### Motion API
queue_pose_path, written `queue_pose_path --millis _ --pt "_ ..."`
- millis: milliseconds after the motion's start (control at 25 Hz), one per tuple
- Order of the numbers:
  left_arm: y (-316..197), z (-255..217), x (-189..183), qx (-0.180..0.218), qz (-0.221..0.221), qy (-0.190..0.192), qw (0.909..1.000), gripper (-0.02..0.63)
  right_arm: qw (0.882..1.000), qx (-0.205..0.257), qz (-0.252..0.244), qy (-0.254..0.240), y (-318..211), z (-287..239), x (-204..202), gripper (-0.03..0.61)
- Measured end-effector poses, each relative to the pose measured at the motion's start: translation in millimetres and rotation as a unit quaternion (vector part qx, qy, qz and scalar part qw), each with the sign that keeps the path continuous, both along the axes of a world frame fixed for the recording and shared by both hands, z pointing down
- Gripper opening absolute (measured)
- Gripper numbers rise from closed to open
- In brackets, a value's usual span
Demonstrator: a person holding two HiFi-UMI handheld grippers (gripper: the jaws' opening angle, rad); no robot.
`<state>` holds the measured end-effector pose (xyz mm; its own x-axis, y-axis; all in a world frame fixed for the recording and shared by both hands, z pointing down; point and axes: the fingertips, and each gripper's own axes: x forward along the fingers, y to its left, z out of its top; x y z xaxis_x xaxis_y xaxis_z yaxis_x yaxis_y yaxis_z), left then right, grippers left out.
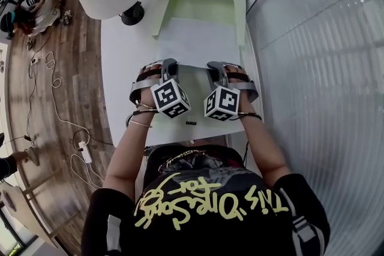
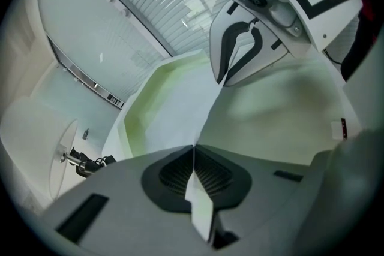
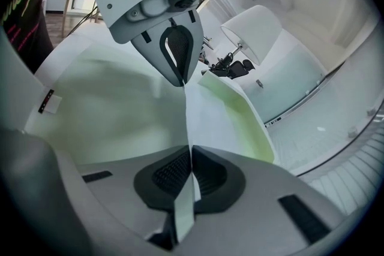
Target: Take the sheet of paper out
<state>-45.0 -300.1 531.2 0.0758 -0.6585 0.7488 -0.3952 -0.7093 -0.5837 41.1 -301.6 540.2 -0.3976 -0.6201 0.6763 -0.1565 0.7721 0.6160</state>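
Sheet: thin white sheet of paper (image 1: 195,42), partly out of the pale green plastic folder (image 1: 201,6) on the white table (image 1: 120,63).
Grip: left gripper (image 2: 193,156) and right gripper (image 3: 190,159) each pinch its near edge, jaws closed.
Risk: an uneven pull likely creases or tears it, and the unheld folder may drag along.

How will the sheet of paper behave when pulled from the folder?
Probably floppy: the sheet of paper bends between the left hand-held gripper and right hand-held gripper. Likely light, being thin, and might crease where they pinch it.
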Motion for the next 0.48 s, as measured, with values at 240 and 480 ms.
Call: queue_pose_path --millis 240,480 --pt "18.2 5.9 1.1 0.001 -0.016 0.009 0.9998 0.011 1.0 -0.015 -0.002 -0.011 15.2 5.8 1.0 0.009" --pt "29.5 0.3 -3.7 0.01 -0.024 0.009 0.9996 0.011 1.0 -0.011 -0.008 -0.013 22.8 -2.1 -3.8 0.009"
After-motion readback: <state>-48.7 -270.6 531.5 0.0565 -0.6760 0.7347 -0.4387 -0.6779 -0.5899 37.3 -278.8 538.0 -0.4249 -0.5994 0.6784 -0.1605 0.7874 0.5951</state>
